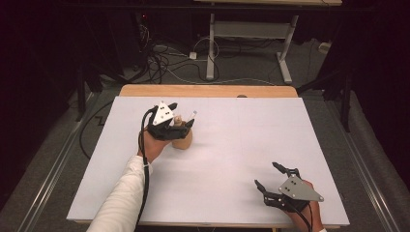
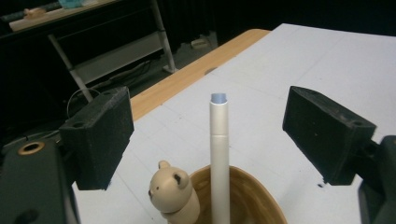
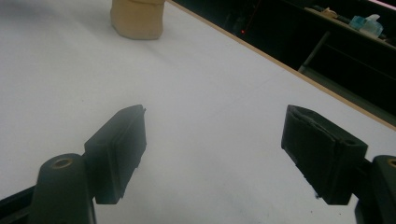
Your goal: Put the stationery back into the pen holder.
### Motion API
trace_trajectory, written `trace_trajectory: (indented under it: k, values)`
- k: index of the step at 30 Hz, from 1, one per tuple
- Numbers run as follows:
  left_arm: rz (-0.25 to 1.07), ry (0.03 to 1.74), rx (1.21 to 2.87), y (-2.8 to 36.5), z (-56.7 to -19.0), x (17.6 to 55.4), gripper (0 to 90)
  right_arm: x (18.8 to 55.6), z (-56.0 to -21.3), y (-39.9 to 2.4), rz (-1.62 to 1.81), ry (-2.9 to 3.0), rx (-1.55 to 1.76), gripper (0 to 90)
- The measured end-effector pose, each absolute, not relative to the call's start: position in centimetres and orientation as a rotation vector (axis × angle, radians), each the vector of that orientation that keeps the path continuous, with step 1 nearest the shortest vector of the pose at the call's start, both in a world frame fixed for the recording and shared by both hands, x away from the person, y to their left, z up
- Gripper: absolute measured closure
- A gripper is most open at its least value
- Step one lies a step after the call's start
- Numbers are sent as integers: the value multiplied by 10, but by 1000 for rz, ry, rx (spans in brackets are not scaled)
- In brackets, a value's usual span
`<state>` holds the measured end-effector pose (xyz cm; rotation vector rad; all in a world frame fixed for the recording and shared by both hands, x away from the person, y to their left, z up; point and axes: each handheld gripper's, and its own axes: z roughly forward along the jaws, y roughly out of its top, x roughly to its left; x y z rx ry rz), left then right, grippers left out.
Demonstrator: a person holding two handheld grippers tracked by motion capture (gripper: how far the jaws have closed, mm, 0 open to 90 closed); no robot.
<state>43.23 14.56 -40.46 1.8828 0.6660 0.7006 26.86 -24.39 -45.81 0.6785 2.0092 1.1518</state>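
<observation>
A tan holder cup [image 1: 183, 140] stands on the white board's left half, with a small bear figure [image 2: 173, 191] on its rim. A white pen [image 2: 219, 154] with a pale blue tip stands upright in the cup. My left gripper [image 1: 181, 116] hovers just over the cup. In the left gripper view the left gripper [image 2: 212, 133] is open, its pads wide on either side of the pen's top and not touching it. My right gripper [image 1: 266, 174] rests near the front right of the board, open with nothing between its jaws. The right gripper [image 3: 219, 149] looks towards the cup [image 3: 137, 18] far off.
The white board [image 1: 232, 145] covers a wooden table whose far edge [image 1: 208, 91] shows behind it. Beyond stand a desk frame [image 1: 249, 43] and cables on the floor [image 1: 164, 63]. Dark surroundings flank the table on both sides.
</observation>
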Motion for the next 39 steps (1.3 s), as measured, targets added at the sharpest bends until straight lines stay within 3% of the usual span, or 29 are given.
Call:
trace_trajectory:
  k: [39]
  values:
    - [746,444,1980,142,-410,369,158,269,-463,-235,1149,2037,679,228]
